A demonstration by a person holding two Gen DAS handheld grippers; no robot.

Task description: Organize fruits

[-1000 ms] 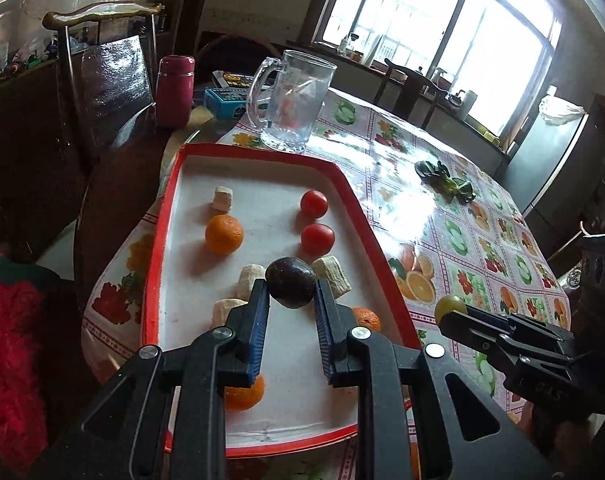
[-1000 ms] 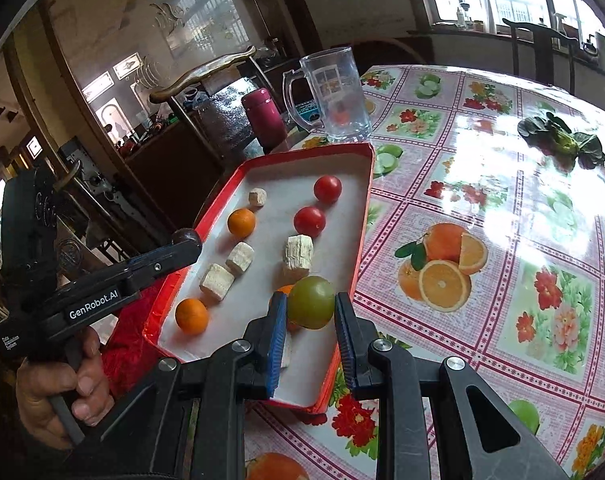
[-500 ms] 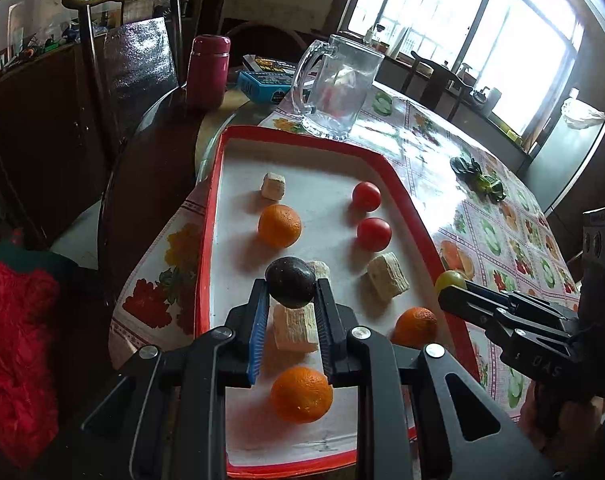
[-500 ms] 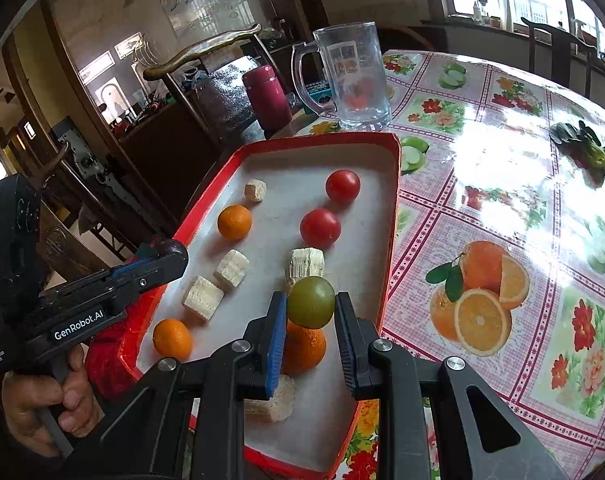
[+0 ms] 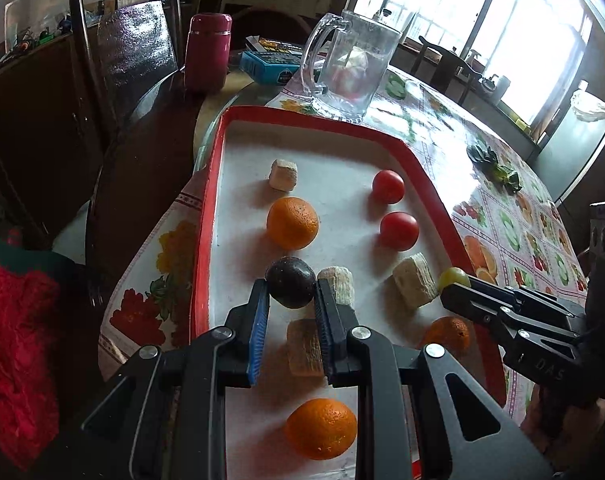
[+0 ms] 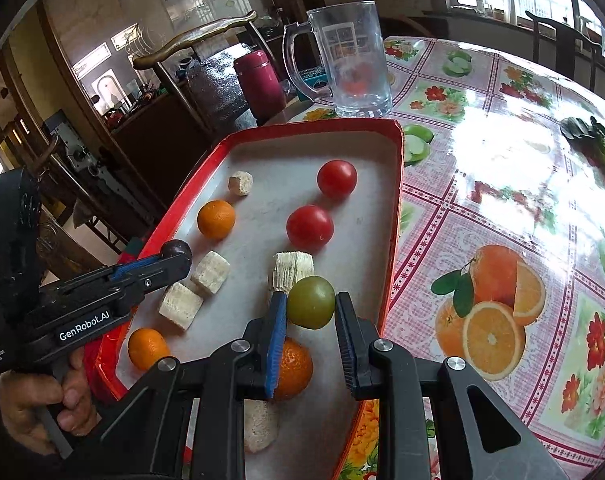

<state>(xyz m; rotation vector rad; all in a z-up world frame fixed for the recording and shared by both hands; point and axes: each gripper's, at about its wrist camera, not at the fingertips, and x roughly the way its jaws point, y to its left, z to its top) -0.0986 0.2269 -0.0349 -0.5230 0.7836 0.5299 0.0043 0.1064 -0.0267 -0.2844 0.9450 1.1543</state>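
My left gripper [image 5: 290,290] is shut on a dark purple fruit [image 5: 290,282] and holds it above the left side of the red-rimmed tray [image 5: 204,216]. My right gripper [image 6: 310,304] is shut on a green fruit [image 6: 311,301] above the tray's right side [image 6: 396,184]. The left gripper and its dark fruit also show in the right wrist view [image 6: 176,249]. On the tray lie two red tomatoes [image 6: 309,227], three oranges [image 5: 292,222] and several pale chunks [image 5: 283,169].
A glass mug [image 5: 352,68], a maroon flask [image 5: 207,54] and a blue box [image 5: 268,66] stand beyond the tray. A wooden chair [image 5: 122,40] is at the left. Green leaves [image 6: 594,142] lie on the fruit-print tablecloth [image 6: 502,200].
Both grippers have moved left over the tray with their fruits still held; the tray now fills more of both views.
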